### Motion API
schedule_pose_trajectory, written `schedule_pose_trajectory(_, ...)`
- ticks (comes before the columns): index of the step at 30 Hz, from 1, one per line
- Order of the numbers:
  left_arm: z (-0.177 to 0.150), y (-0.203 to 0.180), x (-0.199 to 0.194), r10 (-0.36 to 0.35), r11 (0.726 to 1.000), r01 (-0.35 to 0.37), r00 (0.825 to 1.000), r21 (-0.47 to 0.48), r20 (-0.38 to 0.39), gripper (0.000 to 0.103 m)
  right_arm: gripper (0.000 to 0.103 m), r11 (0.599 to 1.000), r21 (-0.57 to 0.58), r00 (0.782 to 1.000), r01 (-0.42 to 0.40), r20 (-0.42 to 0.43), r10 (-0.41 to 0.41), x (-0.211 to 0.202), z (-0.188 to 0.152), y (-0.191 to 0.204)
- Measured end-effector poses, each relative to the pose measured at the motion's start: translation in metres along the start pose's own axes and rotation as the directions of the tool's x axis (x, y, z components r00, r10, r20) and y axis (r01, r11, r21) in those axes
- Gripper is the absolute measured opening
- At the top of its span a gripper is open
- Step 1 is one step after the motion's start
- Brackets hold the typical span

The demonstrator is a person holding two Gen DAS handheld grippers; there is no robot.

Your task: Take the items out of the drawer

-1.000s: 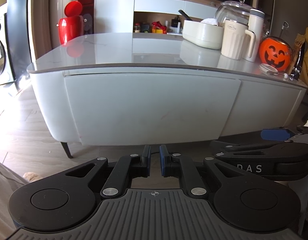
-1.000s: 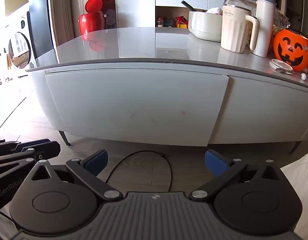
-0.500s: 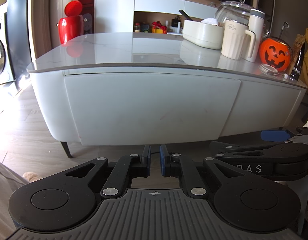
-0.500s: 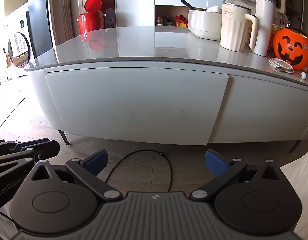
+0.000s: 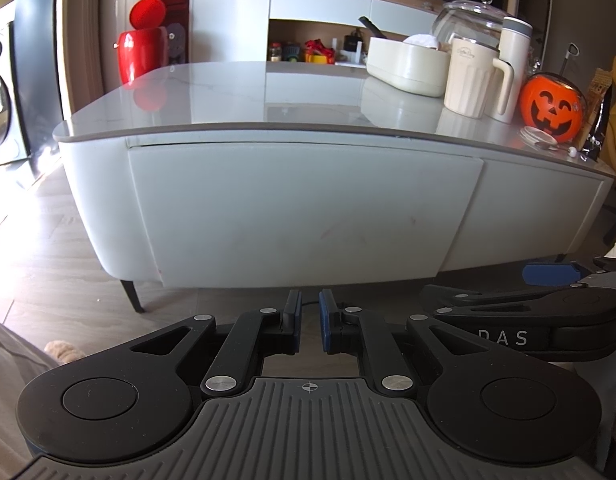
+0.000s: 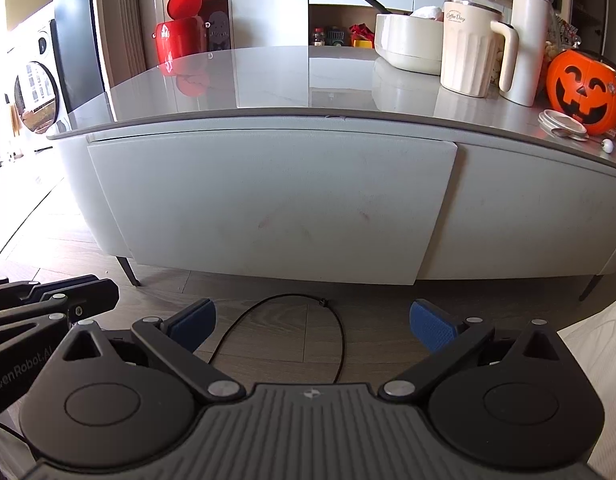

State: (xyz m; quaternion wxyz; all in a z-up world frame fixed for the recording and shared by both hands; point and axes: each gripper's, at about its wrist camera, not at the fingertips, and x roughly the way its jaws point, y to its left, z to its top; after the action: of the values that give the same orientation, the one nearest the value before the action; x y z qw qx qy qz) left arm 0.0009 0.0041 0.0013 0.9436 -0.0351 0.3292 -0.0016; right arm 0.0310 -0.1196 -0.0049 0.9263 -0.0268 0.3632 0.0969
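A low white table holds a wide handleless drawer front (image 5: 304,212), also in the right wrist view (image 6: 268,200); it is shut flush and its contents are hidden. My left gripper (image 5: 309,320) hangs low in front of the drawer, its blue pads nearly together with nothing between them. My right gripper (image 6: 311,320) is wide open and empty, at about the same distance from the drawer. Each gripper shows at the edge of the other's view.
On the grey tabletop (image 6: 288,76) stand a red canister (image 6: 180,40), a cream tub (image 6: 407,44), a cream mug (image 6: 467,52), a white flask (image 6: 527,36) and an orange pumpkin bucket (image 6: 583,88). A black cable (image 6: 308,320) loops on the wooden floor.
Both grippers have edged slightly nearer the table. Their jaws have not changed.
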Motion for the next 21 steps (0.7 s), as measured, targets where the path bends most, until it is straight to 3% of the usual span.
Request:
schedule_pose_trajectory(6, 0.005, 0.004, 0.003, -0.010, 1.000, 0.010, 1.000, -0.018, -0.020, 0.011, 0.103, 0.999, 0.016, 0.999, -0.032, -0.036, 0.032, 0.003, 0.005, -0.004)
schedule_pose_trajectory(11, 0.022, 0.012, 0.016, -0.078, 0.997, 0.076, 0.995, -0.030, -0.056, 0.011, 0.103, 0.997, 0.012, 0.995, -0.073, -0.061, 0.074, 0.010, 0.016, -0.013)
schedule_pose_trajectory(17, 0.044, 0.033, 0.045, -0.167, 0.985, 0.161, 0.980, -0.065, -0.107, 0.011, 0.103, 0.997, -0.055, 0.998, -0.063, -0.027, 0.061, 0.029, 0.041, -0.028)
schedule_pose_trajectory(21, 0.065, 0.059, 0.065, -0.254, 0.967, 0.243, 0.952, -0.080, -0.172, 0.011, 0.103, 0.996, -0.086, 0.999, -0.036, -0.022, 0.034, 0.052, 0.062, -0.047)
